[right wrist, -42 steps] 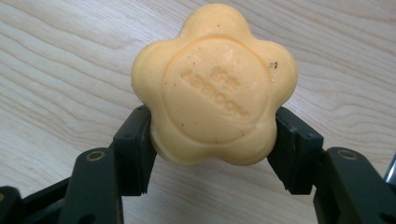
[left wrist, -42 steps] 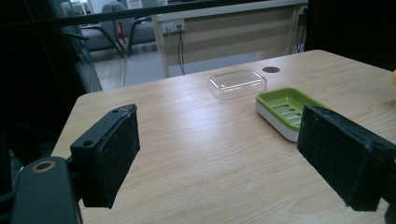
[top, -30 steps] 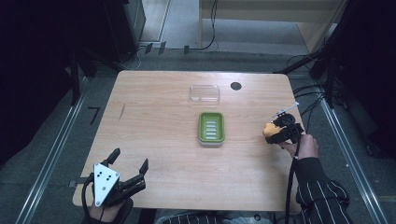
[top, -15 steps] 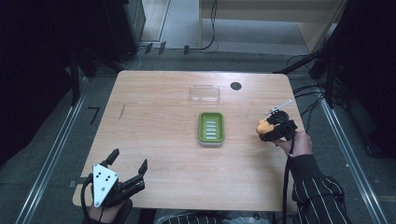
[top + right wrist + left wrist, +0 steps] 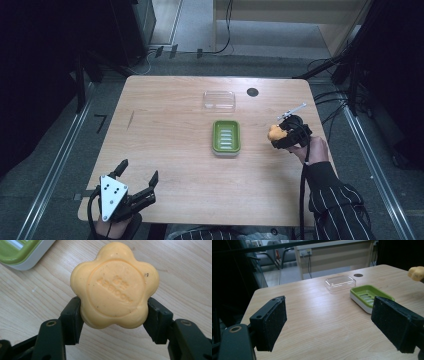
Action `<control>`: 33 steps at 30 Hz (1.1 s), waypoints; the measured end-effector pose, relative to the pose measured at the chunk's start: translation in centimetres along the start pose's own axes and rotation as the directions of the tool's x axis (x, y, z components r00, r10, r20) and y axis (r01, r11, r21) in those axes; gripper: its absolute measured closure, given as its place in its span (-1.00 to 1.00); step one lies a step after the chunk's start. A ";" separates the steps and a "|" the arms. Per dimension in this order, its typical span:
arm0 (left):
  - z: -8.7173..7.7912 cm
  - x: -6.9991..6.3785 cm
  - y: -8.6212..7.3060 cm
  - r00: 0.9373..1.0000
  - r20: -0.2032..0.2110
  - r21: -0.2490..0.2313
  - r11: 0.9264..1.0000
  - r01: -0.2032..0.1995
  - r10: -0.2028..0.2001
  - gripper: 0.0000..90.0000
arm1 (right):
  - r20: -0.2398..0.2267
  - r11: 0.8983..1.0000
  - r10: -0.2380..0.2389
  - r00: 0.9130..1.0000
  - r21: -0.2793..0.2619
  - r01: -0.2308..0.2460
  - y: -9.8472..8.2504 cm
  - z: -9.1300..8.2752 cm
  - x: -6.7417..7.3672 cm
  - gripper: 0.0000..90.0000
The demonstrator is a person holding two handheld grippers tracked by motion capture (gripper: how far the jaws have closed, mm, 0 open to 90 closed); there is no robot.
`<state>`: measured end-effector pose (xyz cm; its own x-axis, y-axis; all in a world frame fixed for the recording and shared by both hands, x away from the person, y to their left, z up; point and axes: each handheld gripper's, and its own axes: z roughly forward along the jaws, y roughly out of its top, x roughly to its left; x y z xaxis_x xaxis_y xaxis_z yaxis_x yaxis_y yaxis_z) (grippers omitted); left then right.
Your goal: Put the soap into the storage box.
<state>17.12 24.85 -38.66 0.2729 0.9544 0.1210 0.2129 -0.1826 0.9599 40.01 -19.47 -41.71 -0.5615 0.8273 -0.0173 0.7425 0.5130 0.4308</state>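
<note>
Dark room, wooden table point(image 5: 170, 145) under the overhead light, cables on the floor behind it. Left gripper point(image 5: 136, 181) sits at the near left corner, jaws spread wide, nothing between them; not a factor unless it swings across. Mid-table: clear lid point(image 5: 219, 100) at the far side, green soap dish point(image 5: 226, 136) just in front of it, both apart from each other. Right gripper point(image 5: 113, 315) is off the dish's right side, closed on a yellow flower-shaped soap point(image 5: 114, 285), held above the table. Risk, as I read it: the pads only catch the lower lobes, most of the bar sticks out past them, so a tilt or quick stop could let it pivot or squirt out. Soap is slick, and a harder squeeze may dent it. If it's headed for the dish, a low approach could clip the rim and shove the dish toward the lid.
</note>
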 end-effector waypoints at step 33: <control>-0.4 0.2 -0.1 1.000 -0.012 0.000 1.000 0.014 -0.014 -0.70 | -0.039 0.993 -0.114 0.993 -0.043 0.112 4.4 0.9 2.9 -0.10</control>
<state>16.78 25.15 -38.66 0.2584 0.9597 0.1102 0.2166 -0.1687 0.9616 41.97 -14.55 -40.61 -0.6563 0.7539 -0.0311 0.6582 0.5922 0.4650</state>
